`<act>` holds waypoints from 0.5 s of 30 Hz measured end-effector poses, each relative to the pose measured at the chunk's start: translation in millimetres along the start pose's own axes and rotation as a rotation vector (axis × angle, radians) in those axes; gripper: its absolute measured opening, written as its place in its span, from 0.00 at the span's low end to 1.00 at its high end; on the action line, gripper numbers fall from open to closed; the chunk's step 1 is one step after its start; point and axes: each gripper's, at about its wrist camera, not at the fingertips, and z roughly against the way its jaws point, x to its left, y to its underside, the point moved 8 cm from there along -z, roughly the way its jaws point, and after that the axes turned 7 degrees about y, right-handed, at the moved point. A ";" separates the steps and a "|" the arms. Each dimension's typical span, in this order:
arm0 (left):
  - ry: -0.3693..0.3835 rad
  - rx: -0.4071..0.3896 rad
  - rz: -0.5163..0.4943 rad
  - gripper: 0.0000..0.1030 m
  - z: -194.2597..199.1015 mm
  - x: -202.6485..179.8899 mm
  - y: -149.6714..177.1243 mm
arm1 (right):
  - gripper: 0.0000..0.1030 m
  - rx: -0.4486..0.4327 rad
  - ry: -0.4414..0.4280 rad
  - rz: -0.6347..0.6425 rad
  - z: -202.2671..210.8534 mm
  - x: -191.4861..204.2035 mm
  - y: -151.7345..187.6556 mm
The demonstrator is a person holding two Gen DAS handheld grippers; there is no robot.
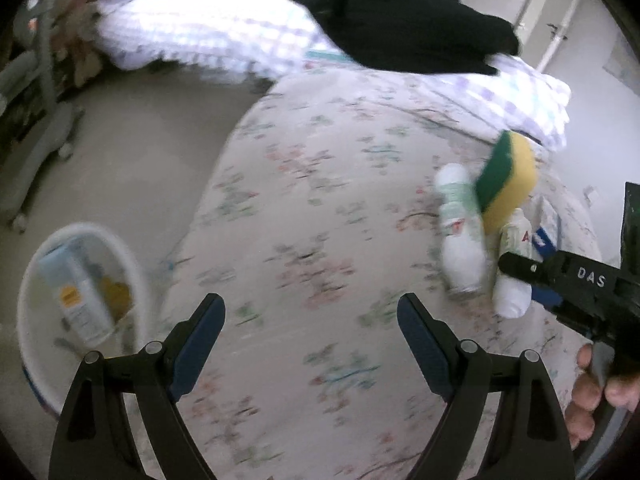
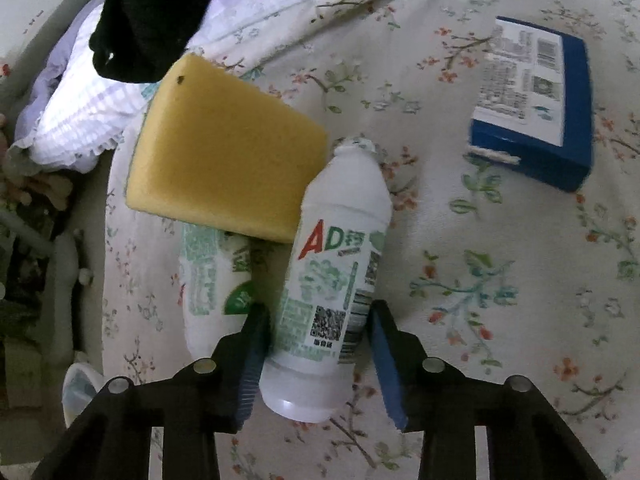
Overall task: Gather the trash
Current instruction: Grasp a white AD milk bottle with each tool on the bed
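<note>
Right tongs (image 2: 318,354) straddling a white bottle (image 2: 332,280) on the flowered bedspread (image 2: 500,280), fingers spread, neither blue pad (image 2: 254,364) clearly pressing it.

Left tongs (image 1: 310,344) released, gaping over bare bedspread. Second bottle (image 2: 212,288) just beside, at 9 o'clock. Yellow sponge (image 2: 224,160) propped across both at 11. Blue box (image 2: 532,108) at 1. White bin (image 1: 86,312) on the floor, holding a carton (image 1: 76,294).

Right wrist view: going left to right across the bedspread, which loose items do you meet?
Left white bottle → AD white bottle between the right tool's fingers → blue box. Sponge omitted: it overlaps both bottles.
</note>
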 end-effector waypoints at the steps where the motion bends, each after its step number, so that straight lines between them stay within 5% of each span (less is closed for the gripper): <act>1: 0.008 -0.008 -0.021 0.87 -4.1 -9.8 -2.6 | 0.41 0.000 0.003 -0.001 4.3 -3.9 -0.7; 12: 0.154 -0.076 -0.121 0.86 -38.1 -83.7 -18.6 | 0.41 -0.073 0.071 0.055 53.8 -50.1 -14.7; 15: 0.181 -0.078 -0.113 0.77 -49.2 -92.8 -20.1 | 0.41 -0.075 0.095 0.062 58.4 -67.4 -16.0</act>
